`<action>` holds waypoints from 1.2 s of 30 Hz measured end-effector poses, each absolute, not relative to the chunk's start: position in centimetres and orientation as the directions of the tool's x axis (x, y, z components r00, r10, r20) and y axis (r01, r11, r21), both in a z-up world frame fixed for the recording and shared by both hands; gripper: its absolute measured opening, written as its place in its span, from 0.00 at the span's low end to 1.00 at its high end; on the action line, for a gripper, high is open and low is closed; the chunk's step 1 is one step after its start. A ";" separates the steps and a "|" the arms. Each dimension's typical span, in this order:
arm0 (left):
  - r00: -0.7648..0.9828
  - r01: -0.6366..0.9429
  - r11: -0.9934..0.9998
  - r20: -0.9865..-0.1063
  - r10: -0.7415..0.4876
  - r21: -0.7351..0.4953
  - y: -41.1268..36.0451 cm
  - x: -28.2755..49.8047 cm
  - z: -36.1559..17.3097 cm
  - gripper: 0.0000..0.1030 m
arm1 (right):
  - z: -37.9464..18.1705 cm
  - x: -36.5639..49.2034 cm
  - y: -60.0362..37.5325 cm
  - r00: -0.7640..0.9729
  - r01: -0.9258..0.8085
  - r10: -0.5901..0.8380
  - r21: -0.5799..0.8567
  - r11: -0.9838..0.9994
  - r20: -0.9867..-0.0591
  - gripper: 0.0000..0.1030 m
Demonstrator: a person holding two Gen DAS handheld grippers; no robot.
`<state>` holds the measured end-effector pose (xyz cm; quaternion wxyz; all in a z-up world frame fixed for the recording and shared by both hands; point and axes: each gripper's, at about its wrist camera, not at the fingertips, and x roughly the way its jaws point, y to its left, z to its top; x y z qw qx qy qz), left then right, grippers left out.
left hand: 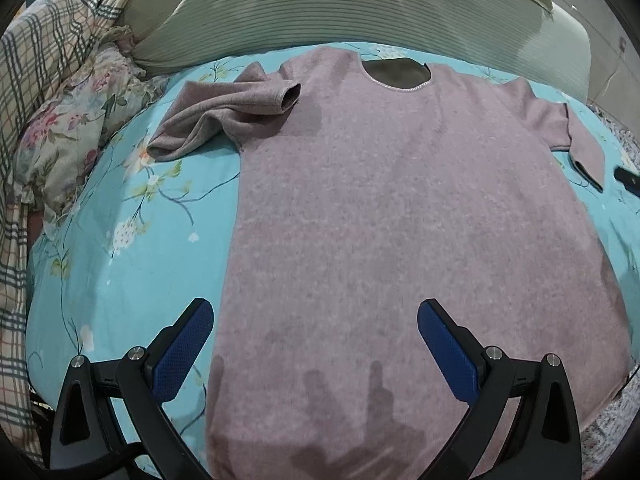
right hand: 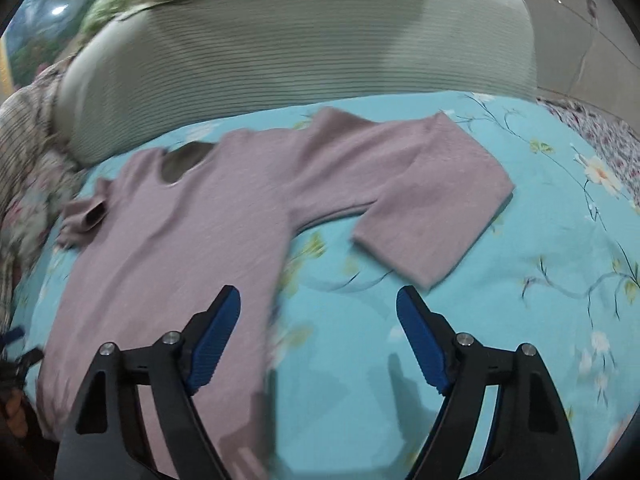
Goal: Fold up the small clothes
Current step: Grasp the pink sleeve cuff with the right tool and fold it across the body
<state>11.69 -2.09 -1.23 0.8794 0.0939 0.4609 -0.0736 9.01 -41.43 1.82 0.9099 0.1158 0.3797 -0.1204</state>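
A mauve knit sweater (left hand: 400,208) lies flat on the turquoise floral bed sheet (left hand: 132,240), neck opening away from me. Its left sleeve (left hand: 224,108) is bunched near the shoulder. Its right sleeve (right hand: 424,196) lies bent on the sheet. My left gripper (left hand: 316,312) is open over the sweater's lower hem, left finger over the sheet. My right gripper (right hand: 320,300) is open and empty above the sweater's right edge (right hand: 180,248) and the bare sheet (right hand: 520,280). The right wrist view is motion-blurred.
A grey-green ribbed headboard cushion (left hand: 320,4) runs along the far side. A plaid blanket (left hand: 44,52) and a floral pillow (left hand: 68,132) pile at the left. A dark object (left hand: 628,178) lies on the sheet at the far right.
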 end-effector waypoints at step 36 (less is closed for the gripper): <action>0.550 0.235 0.965 -0.802 -0.230 -0.116 0.4 17.4 -1.4 0.99 | 0.9 30.2 -22.3 0.602 -0.106 0.557 0.635 0.765 -0.572 0.04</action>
